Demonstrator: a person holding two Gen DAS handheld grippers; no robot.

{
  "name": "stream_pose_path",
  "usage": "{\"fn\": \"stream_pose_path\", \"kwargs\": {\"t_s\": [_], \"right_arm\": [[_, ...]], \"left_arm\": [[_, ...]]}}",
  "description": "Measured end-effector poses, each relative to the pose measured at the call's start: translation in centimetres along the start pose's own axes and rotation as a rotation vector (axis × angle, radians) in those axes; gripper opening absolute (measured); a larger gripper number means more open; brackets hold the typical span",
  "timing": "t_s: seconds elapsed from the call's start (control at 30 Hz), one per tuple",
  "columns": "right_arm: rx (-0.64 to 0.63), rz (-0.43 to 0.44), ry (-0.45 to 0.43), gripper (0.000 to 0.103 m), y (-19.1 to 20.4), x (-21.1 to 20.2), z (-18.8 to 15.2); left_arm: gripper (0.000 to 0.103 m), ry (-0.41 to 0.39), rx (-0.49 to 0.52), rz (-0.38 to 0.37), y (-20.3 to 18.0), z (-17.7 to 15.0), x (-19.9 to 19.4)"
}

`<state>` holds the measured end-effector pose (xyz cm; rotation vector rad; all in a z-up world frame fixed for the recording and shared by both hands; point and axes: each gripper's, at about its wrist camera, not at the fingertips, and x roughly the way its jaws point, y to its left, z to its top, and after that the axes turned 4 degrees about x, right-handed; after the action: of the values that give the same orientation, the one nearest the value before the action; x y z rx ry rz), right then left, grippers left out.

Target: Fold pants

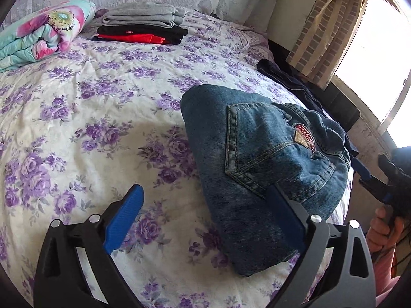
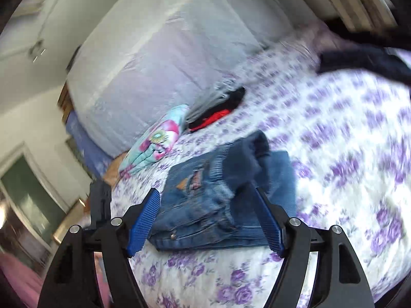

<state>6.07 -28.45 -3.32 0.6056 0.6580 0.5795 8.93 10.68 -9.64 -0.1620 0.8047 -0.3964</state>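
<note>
Blue ribbed pads tip the left tongs (image 1: 205,220), which stand wide: the left pad hangs free over the sheet, while the right pad lies against the near end of the folded jeans (image 1: 257,169), its tip hidden by the denim, so whether it presses in or slides under cannot be told. Nothing sits gripped between the two pads.

Those jeans lie as a thick folded bundle near the right edge of the bed (image 1: 102,128). In the left wrist view a back pocket with heavy double stitching faces up, and beside it sits an embroidered patch, red-rimmed with a tan centre (its curved lettering is too small to read). From the right wrist view, blurred, come other details: a gathered elastic waistband, a metal button, and a dark fleecy lining at the opening.

Over them the right tongs (image 2: 208,220) also gape wide, with the jeans (image 2: 221,205) seen between the pads and nothing clamped.

Purple roses on cream cover the rumpled sheet. At the far edge sits a stack of folded clothes (image 1: 143,25), grey over black over red, with a rolled floral quilt (image 1: 43,30) in teal and pink just beside it. A dark garment (image 1: 290,79) drapes over the right edge, near a brick-patterned curtain (image 1: 326,30).
</note>
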Motion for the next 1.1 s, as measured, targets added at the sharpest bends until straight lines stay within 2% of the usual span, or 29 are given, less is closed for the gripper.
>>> {"fn": "stream_pose_path", "kwargs": {"t_s": [0.1, 0.3, 0.4, 0.47, 0.53, 0.63, 0.67, 0.77, 0.8, 0.83, 0.9, 0.97, 1.1], "right_arm": [[0.051, -0.039, 0.045, 0.078, -1.1, 2.5, 0.2], [0.026, -0.080, 0.089, 0.086, -0.7, 5.2, 0.2], [0.066, -0.170, 0.065, 0.086, -1.3, 5.2, 0.8], [0.098, -0.144, 0.059, 0.086, -1.9, 4.8, 0.9], [0.132, -0.113, 0.088, 0.086, -2.3, 5.2, 0.7], [0.110, -0.131, 0.102, 0.085, -2.1, 6.1, 0.5], [0.100, -0.138, 0.103, 0.083, -1.8, 6.4, 0.6], [0.063, -0.169, 0.106, 0.058, -1.1, 6.9, 0.6], [0.041, -0.169, 0.101, 0.051, -0.7, 6.9, 0.7], [-0.001, -0.170, 0.086, 0.048, 0.1, 6.7, 0.9], [-0.068, -0.142, 0.056, 0.034, 1.7, 5.7, 1.4], [-0.111, -0.096, 0.019, 0.032, 3.0, 4.2, 1.9], [-0.146, -0.105, -0.066, 0.031, 3.0, 1.4, 1.7]], "left_arm": [[0.095, -0.007, 0.007, 0.011, -0.2, -0.1, -0.1], [0.097, -0.013, 0.012, 0.023, -0.4, -0.1, -0.1], [0.099, -0.008, 0.004, 0.023, -0.2, -0.1, 0.0], [0.099, -0.009, 0.007, 0.025, -0.3, -0.1, -0.1], [0.099, -0.010, 0.009, 0.030, -0.3, -0.1, -0.1], [0.099, -0.009, 0.009, 0.029, -0.3, -0.1, -0.1], [0.099, -0.011, 0.009, 0.031, -0.3, -0.1, -0.1], [0.099, -0.012, 0.011, 0.035, -0.2, -0.1, -0.1], [0.099, -0.012, 0.009, 0.035, -0.2, -0.1, -0.1], [0.099, -0.011, 0.006, 0.035, -0.1, -0.1, -0.1], [0.099, -0.011, 0.006, 0.029, -0.2, -0.1, -0.1], [0.099, -0.019, 0.021, 0.031, -0.4, -0.1, -0.2], [0.099, -0.027, 0.077, 0.026, -1.5, -0.2, -0.3]]}}
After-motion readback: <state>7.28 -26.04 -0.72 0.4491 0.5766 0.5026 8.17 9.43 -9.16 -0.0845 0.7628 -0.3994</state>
